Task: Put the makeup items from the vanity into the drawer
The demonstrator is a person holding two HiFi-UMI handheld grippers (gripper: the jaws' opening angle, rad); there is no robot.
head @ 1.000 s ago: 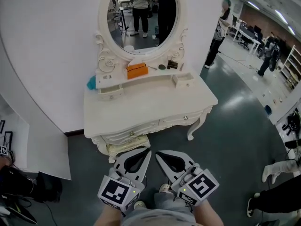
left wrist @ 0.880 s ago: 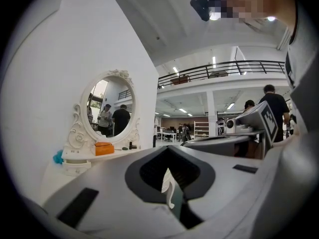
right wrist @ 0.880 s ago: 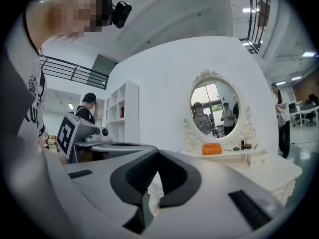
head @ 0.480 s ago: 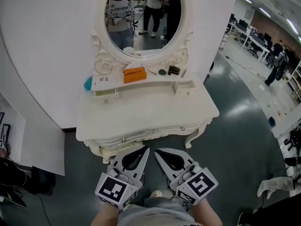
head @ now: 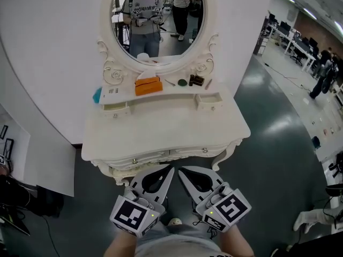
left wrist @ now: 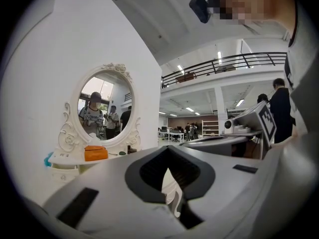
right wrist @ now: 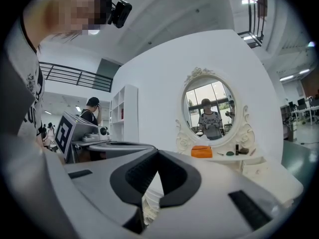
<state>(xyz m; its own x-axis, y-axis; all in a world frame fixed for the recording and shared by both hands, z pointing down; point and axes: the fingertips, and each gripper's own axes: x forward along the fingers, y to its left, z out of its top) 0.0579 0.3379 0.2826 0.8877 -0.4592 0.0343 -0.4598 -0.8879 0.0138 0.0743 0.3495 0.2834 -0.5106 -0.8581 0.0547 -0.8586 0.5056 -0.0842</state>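
The white vanity (head: 161, 125) with its oval mirror (head: 155, 20) stands ahead of me. On its raised shelf lie an orange box (head: 148, 85), a green round item (head: 182, 82), a dark small item (head: 197, 80) and a pink stick (head: 208, 83). A teal thing (head: 97, 95) sits at the shelf's left end. Two knobbed front drawers (head: 204, 150) are closed. My left gripper (head: 170, 168) (left wrist: 168, 149) and right gripper (head: 181, 170) (right wrist: 157, 152) hover side by side short of the front edge, both shut and empty. The right jaws have loosened a trace, but their tips still meet.
Small shelf drawers (head: 208, 99) flank the vanity top. A white partition wall (head: 48, 63) backs the vanity. Black bags (head: 21, 202) lie on the floor at left. People (head: 324, 76) stand far off at right on the grey floor.
I have come closer to the vanity, which now fills more of the head view. The mirror now reflects the person holding the grippers. Both grippers keep the same side-by-side pose.
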